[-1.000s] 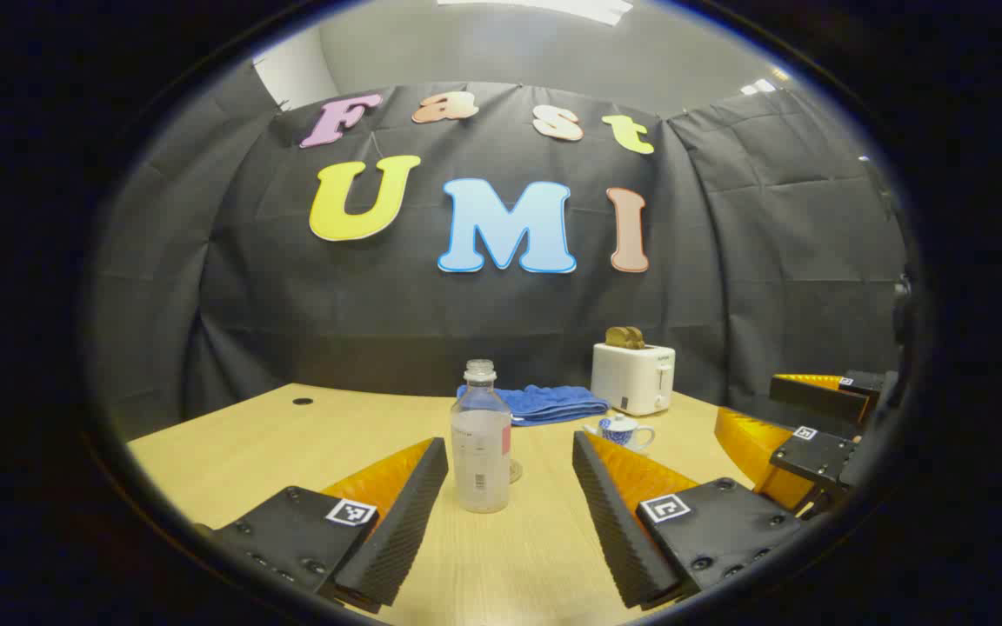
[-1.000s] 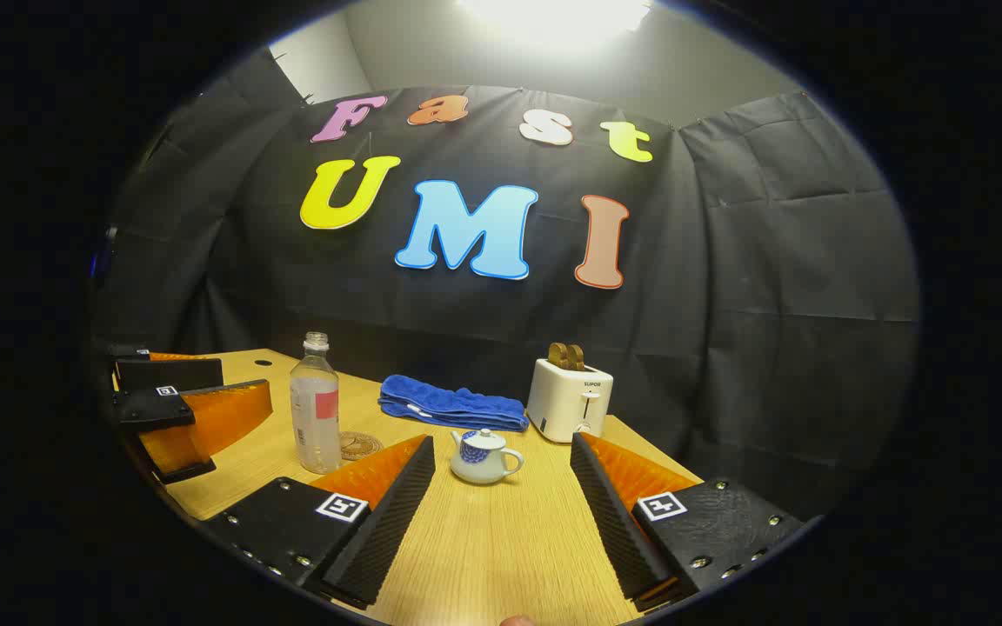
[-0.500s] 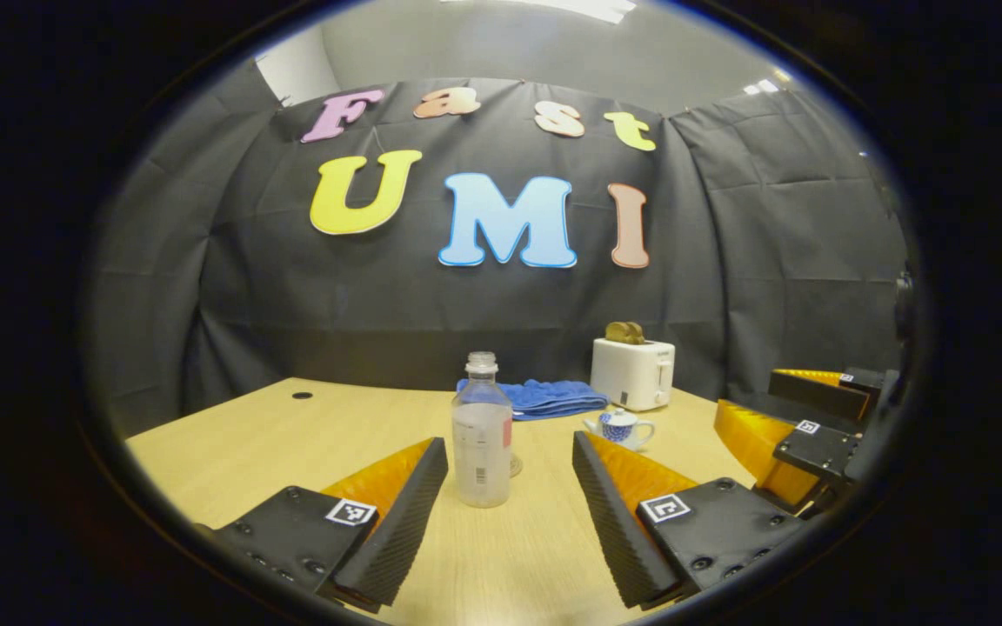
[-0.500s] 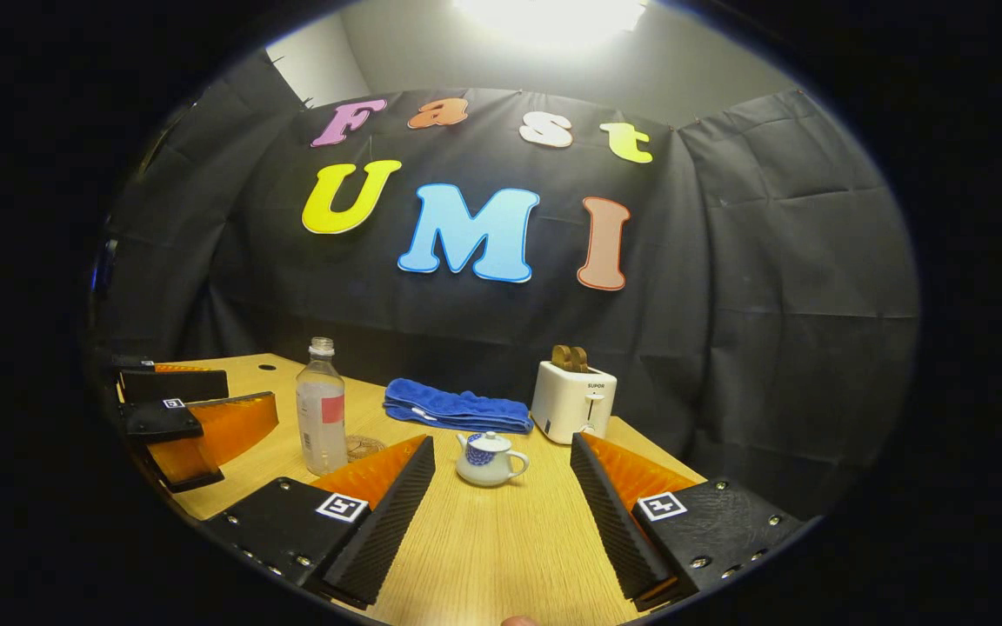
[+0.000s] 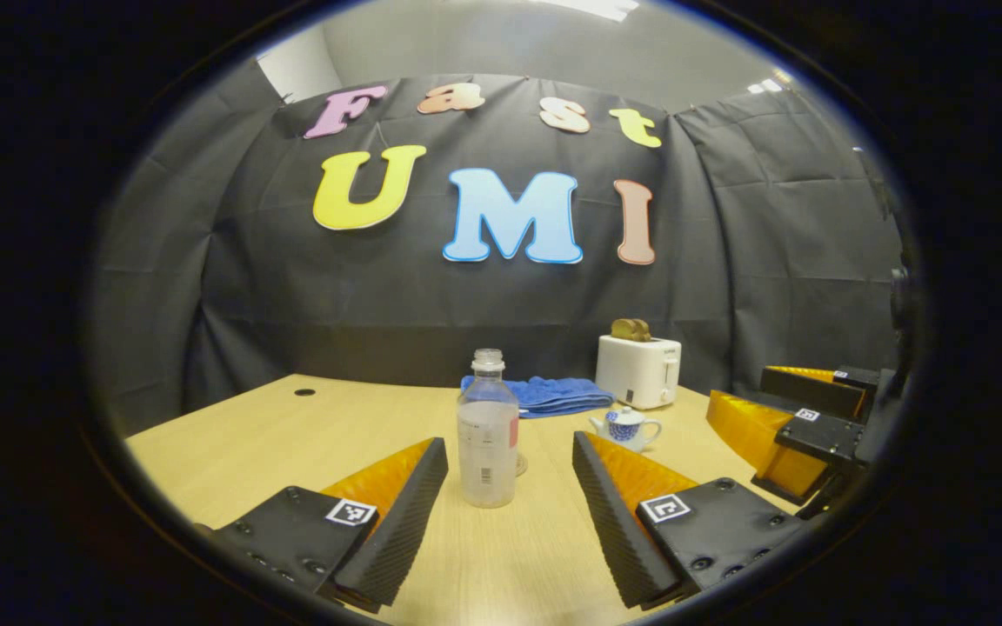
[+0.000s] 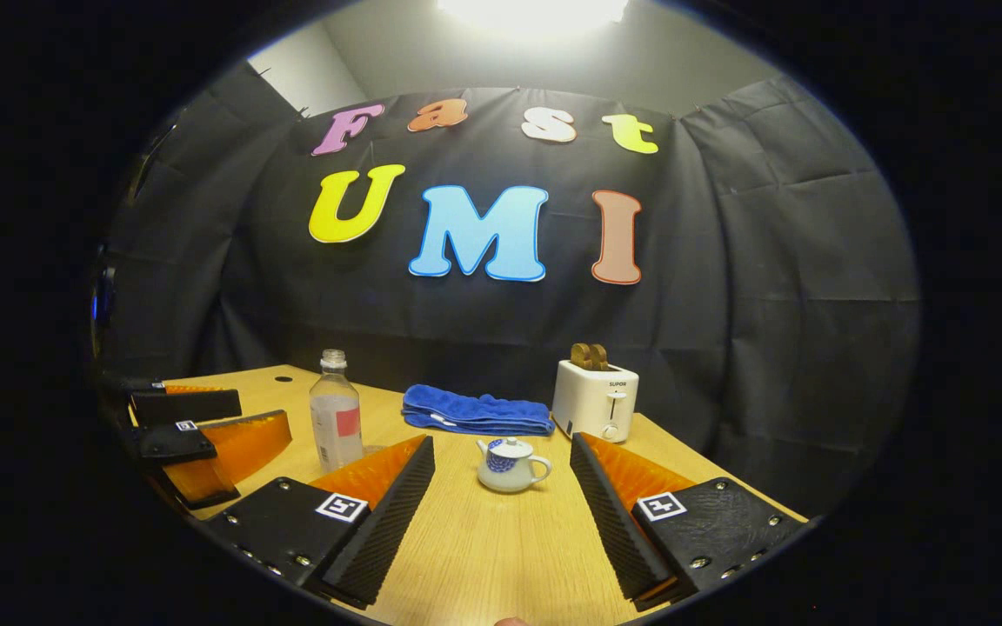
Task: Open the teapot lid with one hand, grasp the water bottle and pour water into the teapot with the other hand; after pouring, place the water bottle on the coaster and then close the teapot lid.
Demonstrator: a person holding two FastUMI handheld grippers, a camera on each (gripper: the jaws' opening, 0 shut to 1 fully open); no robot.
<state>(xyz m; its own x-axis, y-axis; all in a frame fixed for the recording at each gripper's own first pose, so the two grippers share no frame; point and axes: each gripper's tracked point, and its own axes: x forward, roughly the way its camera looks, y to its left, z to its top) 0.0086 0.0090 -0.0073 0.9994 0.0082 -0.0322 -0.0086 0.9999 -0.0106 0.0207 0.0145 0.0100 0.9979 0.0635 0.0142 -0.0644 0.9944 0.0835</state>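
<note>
We are lining up for the opening step: neither the lid nor the bottle is gripped yet. In the left gripper view, our left gripper (image 5: 510,487) is holding its fingers spread wide, and the water bottle (image 5: 487,430) is standing upright on the table (image 5: 275,435) at twelve o'clock, just beyond the fingertips and apart from both. The teapot (image 5: 625,429), lid on, is sitting farther off at about one o'clock, and the right gripper (image 5: 801,426) is hovering at three o'clock.

In the right gripper view, our right gripper (image 6: 501,496) is likewise spread, aiming at the teapot (image 6: 511,464) at twelve o'clock, well short of it. The lid (image 6: 510,448) is sitting closed. The bottle (image 6: 336,422) is standing at ten o'clock, with the left gripper (image 6: 205,435) beyond it at nine.

We judge the next move calls for the right gripper to advance, drop over the lid's small knob and pinch it, while the left gripper moves forward so its fingers flank the bottle's body. The knob is small, so centring matters.
</note>
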